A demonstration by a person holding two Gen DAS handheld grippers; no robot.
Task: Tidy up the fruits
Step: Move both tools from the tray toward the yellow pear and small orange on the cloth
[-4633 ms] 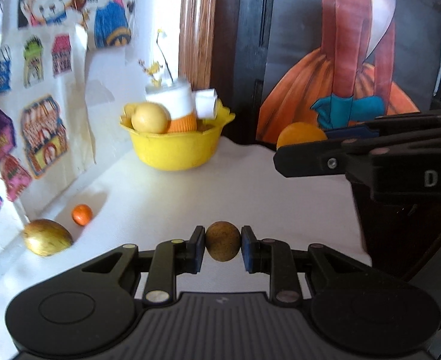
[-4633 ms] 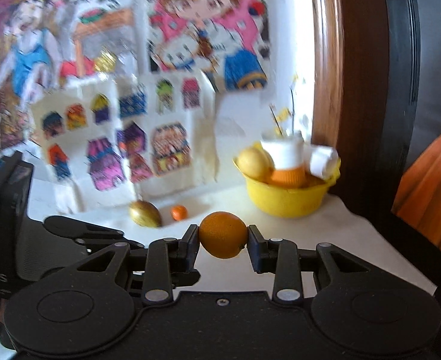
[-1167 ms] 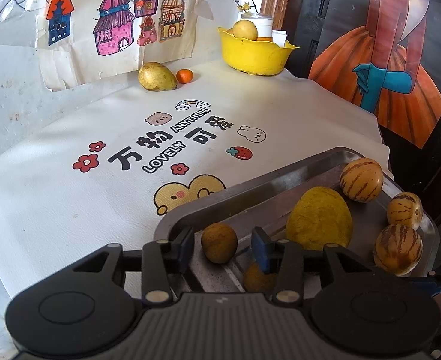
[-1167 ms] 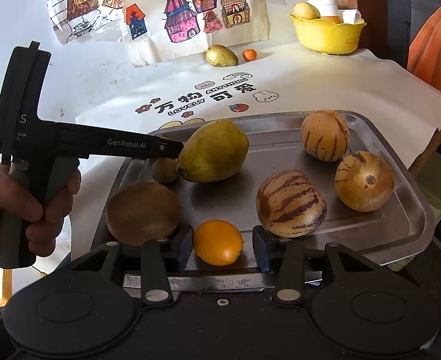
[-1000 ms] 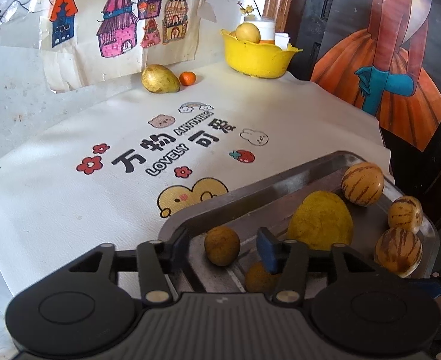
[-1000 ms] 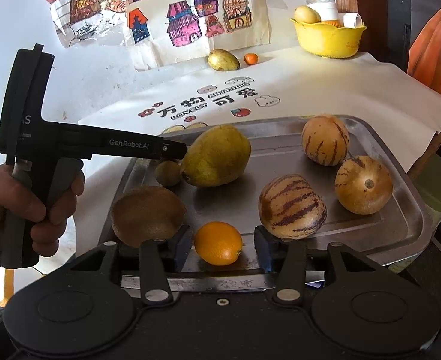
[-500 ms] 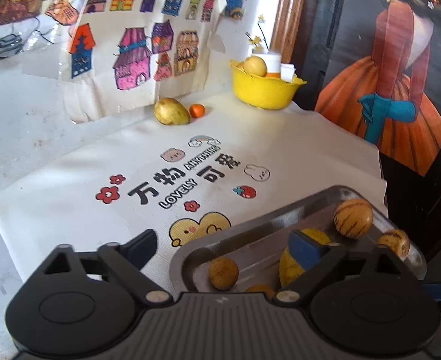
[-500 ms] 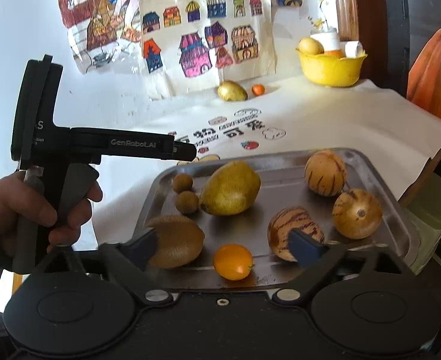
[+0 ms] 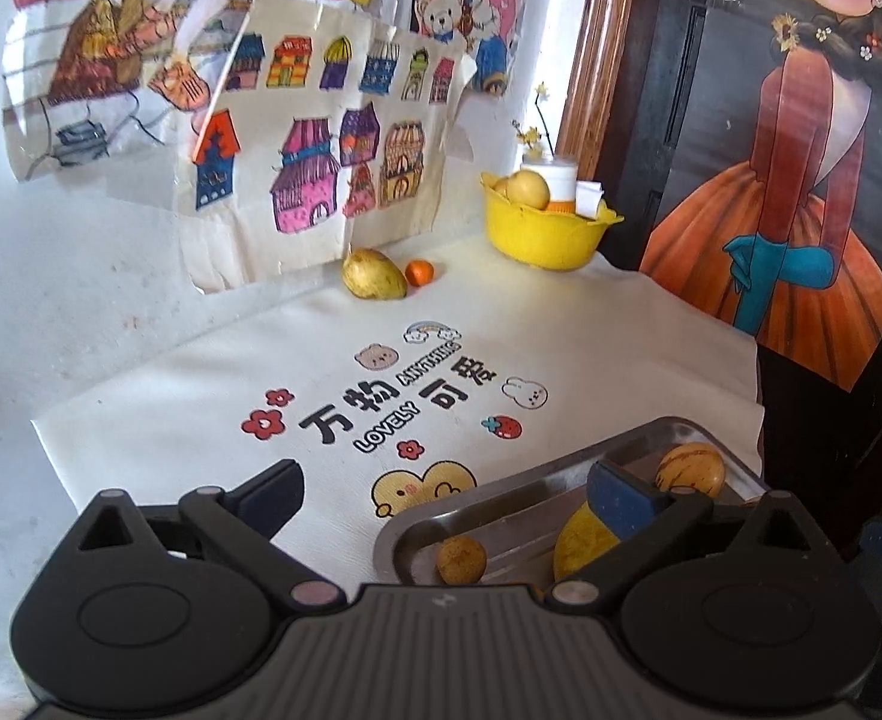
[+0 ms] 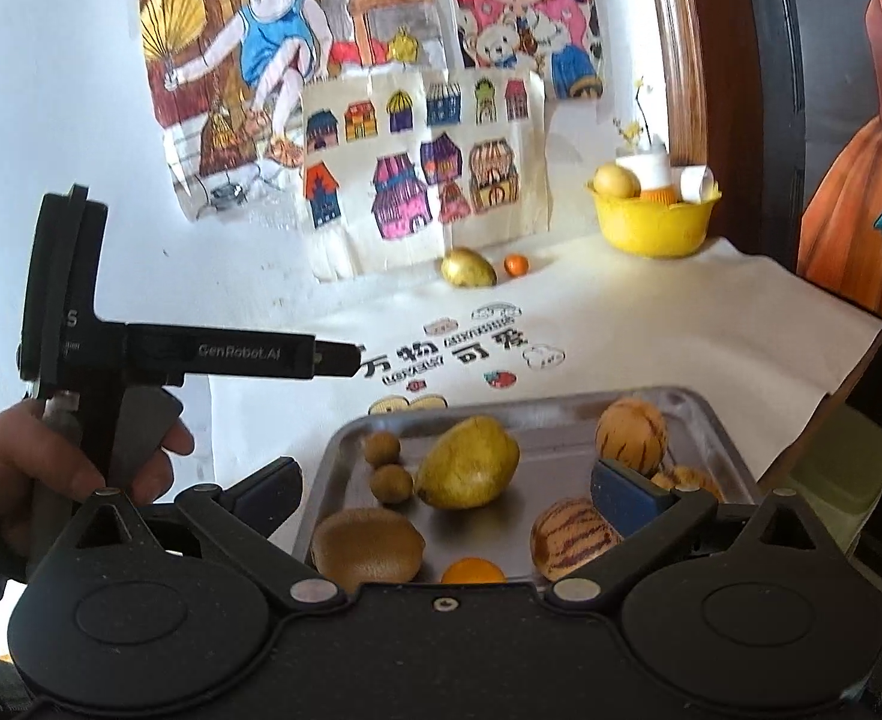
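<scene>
**Spotter:** Your left gripper (image 9: 447,495) has just been opening and its jaws now stand spread wide, with nothing pinched between them. In your right wrist view it shows at the far left (image 10: 345,358), and your hand (image 10: 51,474) is wrapped round its handle.

**Checker:** And what lies under it?

**Spotter:** Below the left gripper is the near corner of the metal tray (image 9: 417,525), which sits on the white printed mat (image 9: 213,384) on the desk. A small brown fruit (image 9: 461,559) rests loose in that corner, touched by neither finger.

**Checker:** Move right for me.

**Spotter:** Your right gripper (image 10: 447,489) has also just been opening; its jaws are spread wide and empty. Across the tray (image 10: 345,438) from left to right you have a kiwi (image 10: 368,545), two small brown fruits (image 10: 382,449) one behind the other, a large yellow-green fruit (image 10: 468,471), the orange (image 10: 473,571) at the near edge, then striped melons (image 10: 631,435). The orange lies free on the tray between the spread fingers, apart from both.

**Checker:** Anything further back?

**Spotter:** By the wall, a yellow-green fruit (image 10: 468,267) sits just beside a small orange one (image 10: 516,264). To their right stands a yellow bowl (image 10: 651,228) holding a yellow fruit and some containers.
</scene>
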